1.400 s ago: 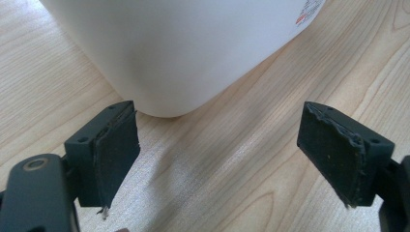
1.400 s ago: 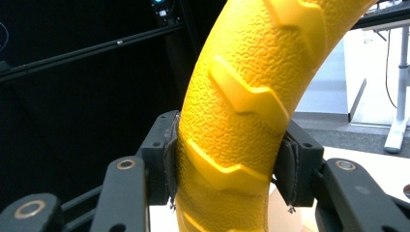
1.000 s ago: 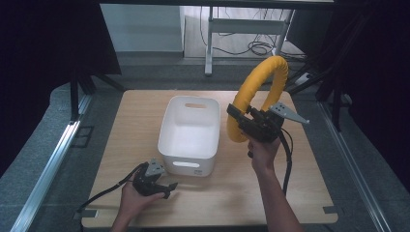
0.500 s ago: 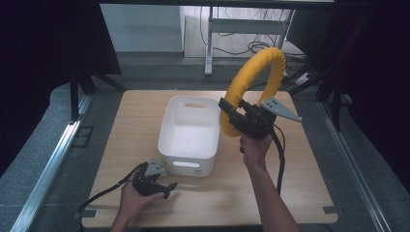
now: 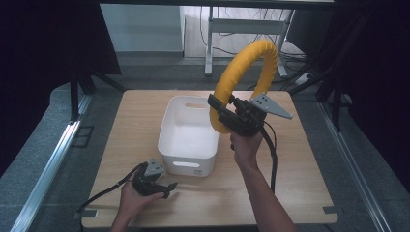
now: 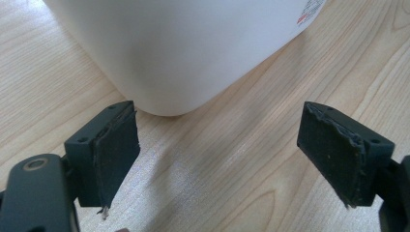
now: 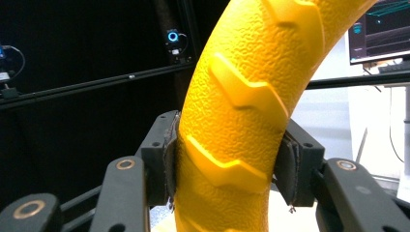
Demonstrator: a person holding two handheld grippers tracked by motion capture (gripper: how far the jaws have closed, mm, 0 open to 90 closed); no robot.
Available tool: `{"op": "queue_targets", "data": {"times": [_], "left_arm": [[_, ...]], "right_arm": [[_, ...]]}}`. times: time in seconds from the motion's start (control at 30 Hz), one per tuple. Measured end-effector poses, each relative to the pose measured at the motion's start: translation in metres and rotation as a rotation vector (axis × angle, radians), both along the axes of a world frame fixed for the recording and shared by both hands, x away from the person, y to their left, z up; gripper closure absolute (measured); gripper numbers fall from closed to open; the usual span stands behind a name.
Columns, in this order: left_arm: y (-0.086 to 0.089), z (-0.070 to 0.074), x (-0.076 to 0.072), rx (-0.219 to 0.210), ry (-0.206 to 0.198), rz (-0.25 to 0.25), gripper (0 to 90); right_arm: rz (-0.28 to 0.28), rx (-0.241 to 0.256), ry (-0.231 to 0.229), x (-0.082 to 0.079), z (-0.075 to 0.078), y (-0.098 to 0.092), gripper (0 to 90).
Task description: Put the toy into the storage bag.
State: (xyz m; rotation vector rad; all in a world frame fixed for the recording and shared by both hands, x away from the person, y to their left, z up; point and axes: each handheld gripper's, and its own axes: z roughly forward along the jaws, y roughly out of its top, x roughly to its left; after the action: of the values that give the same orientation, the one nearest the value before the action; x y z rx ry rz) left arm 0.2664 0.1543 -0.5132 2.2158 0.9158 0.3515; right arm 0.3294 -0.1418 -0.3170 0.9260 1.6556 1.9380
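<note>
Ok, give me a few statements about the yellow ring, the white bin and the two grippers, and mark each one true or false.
1. The right gripper is clamped on the yellow ring. True.
2. The yellow ring lies inside the white bin. False: it is held up in the air, at the bin's right side.
3. The left gripper is open and holds nothing. True.
4. The left gripper grips the bin's rim. False: it rests low at the wooden table, in front of the bin's near wall.
5. The ring's surface is smooth. False: the right gripper view shows a pebbled texture with raised chevron ridges.
</note>
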Motion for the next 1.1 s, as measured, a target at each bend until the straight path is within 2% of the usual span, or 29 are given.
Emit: {"op": "queue_targets", "data": {"times": [0.2, 0.67, 1.1], "left_arm": [[0.001, 0.000, 0.000, -0.002, 0.001, 0.001, 15.2], [0.001, 0.000, 0.000, -0.003, 0.003, -0.001, 15.2], [0.000, -0.001, 0.000, -0.008, 0.009, -0.003, 15.2]], "right_arm": [[0.014, 0.018, -0.009, 0.001, 0.002, 0.013, 49.2], [0.042, 0.011, -0.024, 0.000, 0.008, 0.032, 49.2], [0.062, 0.017, -0.007, 0.003, 0.005, 0.049, 49.1]]}}
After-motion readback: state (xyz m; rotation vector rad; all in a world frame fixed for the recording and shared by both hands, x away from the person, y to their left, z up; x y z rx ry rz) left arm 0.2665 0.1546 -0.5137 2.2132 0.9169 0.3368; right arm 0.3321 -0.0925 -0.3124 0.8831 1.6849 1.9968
